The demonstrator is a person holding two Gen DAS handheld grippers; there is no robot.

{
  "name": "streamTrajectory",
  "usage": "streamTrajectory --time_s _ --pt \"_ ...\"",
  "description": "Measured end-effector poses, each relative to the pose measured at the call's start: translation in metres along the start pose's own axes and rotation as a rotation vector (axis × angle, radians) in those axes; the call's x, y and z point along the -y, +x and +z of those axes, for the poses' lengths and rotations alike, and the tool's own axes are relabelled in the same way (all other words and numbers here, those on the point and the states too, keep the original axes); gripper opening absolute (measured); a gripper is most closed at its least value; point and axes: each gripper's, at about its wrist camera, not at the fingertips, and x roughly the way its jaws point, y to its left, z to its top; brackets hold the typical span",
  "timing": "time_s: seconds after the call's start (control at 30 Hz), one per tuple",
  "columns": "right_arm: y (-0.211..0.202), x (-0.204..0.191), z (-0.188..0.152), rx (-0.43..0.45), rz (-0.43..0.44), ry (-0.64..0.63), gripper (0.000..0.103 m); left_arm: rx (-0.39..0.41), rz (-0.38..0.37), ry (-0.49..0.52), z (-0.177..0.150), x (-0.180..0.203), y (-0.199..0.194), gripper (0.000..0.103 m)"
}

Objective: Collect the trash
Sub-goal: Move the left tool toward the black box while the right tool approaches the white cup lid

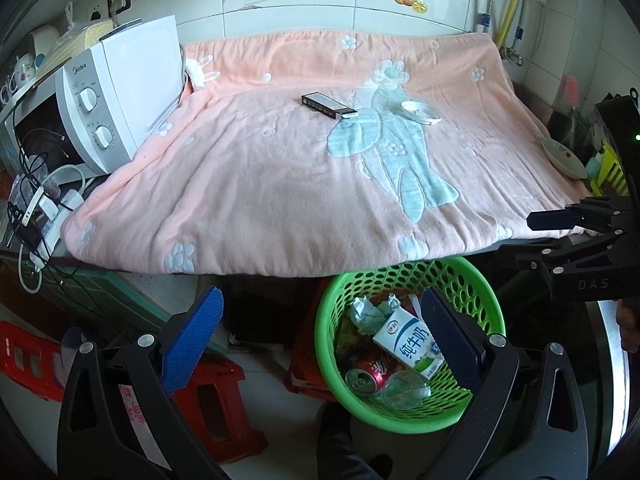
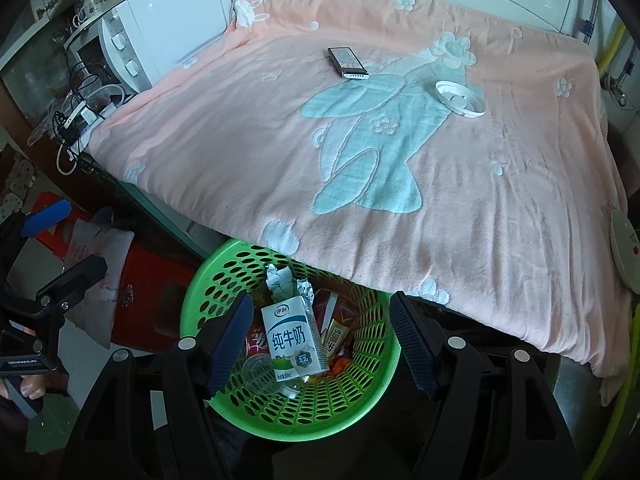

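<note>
Both tools, left (image 1: 320, 344) and right (image 2: 322, 340), gape empty above green basket (image 2: 224, 412) below blanket edge (image 2: 360, 276).

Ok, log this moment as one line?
left gripper: open, empty | right gripper: open, empty | basket: carton, can in | blanket: box, ring left

Both grippers, the left gripper (image 1: 320, 320) and the right gripper (image 2: 320, 328), have black plastic frames, silver round screws and ribbed blue pads; "DAS" lettering marks the right gripper's side.
</note>
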Motion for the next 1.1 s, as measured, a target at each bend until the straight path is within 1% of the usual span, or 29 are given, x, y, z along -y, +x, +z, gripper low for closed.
streamTrajectory --time_s 0.27,0.4,0.47,0.6,0.67,0.83,0.9,0.93,1.1 --pt "0.004 0.018 0.018 0.006 -0.020 0.030 0.069 -0.002 0.018 0.003 0.021 -0.003 0.012 0.098" --pt "0.010 0.035 0.034 0.005 -0.030 0.061 0.070 -0.001 0.026 0.013 0.036 -0.005 0.021 0.098" --pt "0.014 0.046 0.045 0.006 -0.036 0.081 0.074 -0.002 0.029 0.014 0.043 -0.006 0.028 0.098" --pt "0.025 0.069 0.072 0.009 -0.070 0.108 0.075 -0.010 0.033 0.007 0.062 -0.011 0.047 0.098" --pt "0.031 0.082 0.088 0.012 -0.084 0.124 0.080 -0.015 0.035 0.003 0.072 -0.013 0.057 0.098" --pt "0.052 0.116 0.128 0.005 -0.092 0.173 0.080 -0.021 0.033 -0.003 0.102 -0.021 0.085 0.098" --pt "0.062 0.132 0.146 0.008 -0.102 0.195 0.087 -0.025 0.026 -0.008 0.114 -0.023 0.095 0.098" --pt "0.067 0.139 0.154 0.006 -0.108 0.200 0.089 -0.025 0.021 -0.009 0.119 -0.024 0.100 0.098" --pt "0.098 0.172 0.191 -0.012 -0.130 0.226 0.089 -0.033 0.015 -0.007 0.149 -0.032 0.126 0.098"
